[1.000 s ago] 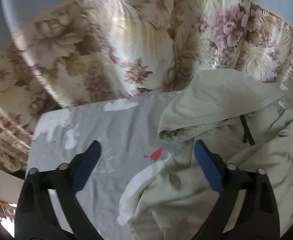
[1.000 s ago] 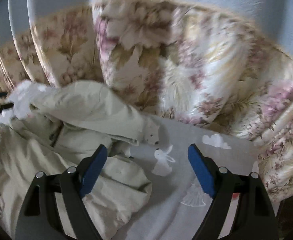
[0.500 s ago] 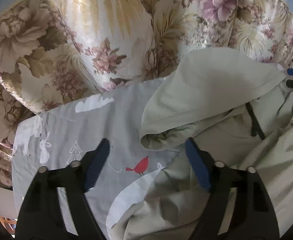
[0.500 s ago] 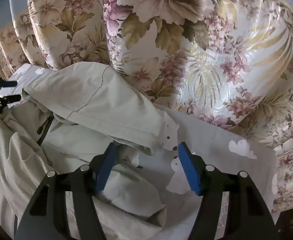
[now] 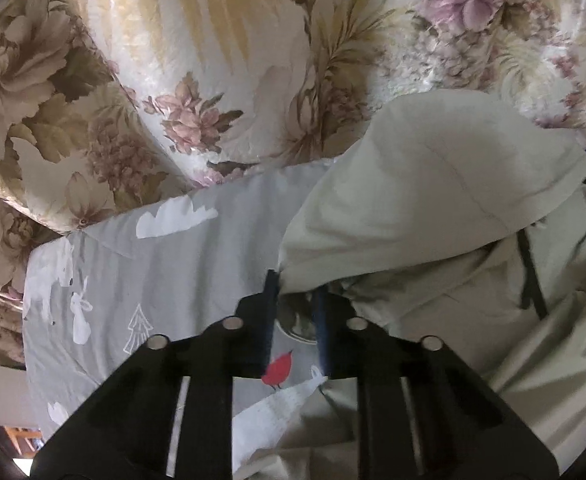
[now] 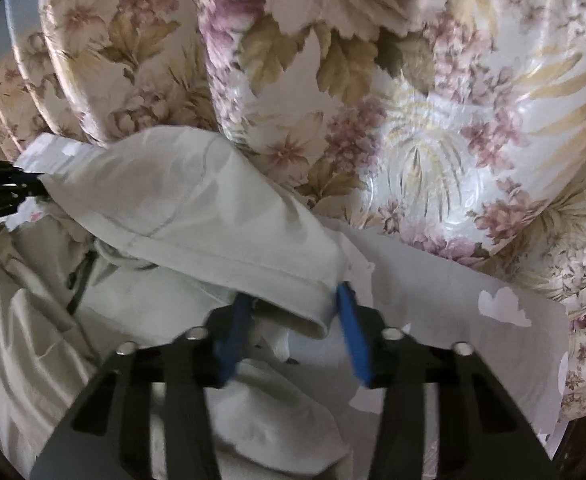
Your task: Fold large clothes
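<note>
Pale green fabric, a large hooded jacket (image 5: 433, 208), is seen heaped on a grey printed sheet (image 5: 181, 268) spread before floral-patterned cushions (image 5: 197, 80). The left gripper (image 5: 295, 300) is shown with its blue-padded fingers (image 5: 269, 308) drawn close together, a narrow gap left between them, at the lower edge of the raised hood-like fold; whether cloth is actually pinched there cannot be told from the left wrist view. A dark zip line (image 5: 531, 276) is seen running down the garment to the right, and a red bird print (image 5: 279, 368) on the sheet is visible just below the fingers.

In the right wrist view, the right gripper (image 6: 293, 308) is seen partly closed around the rolled hem of the same jacket (image 6: 197, 208), with one blue finger (image 6: 353, 336) to the right of the hem and the other under the fabric's edge; a firm grip cannot be confirmed. The sheet (image 6: 445, 280) is seen extending to the right, printed with a white cloud (image 6: 501, 306), and the cushions (image 6: 413, 100) are seen rising behind. The other tool's dark tip is glimpsed at the far left edge, touching the jacket's opposite end.
</note>
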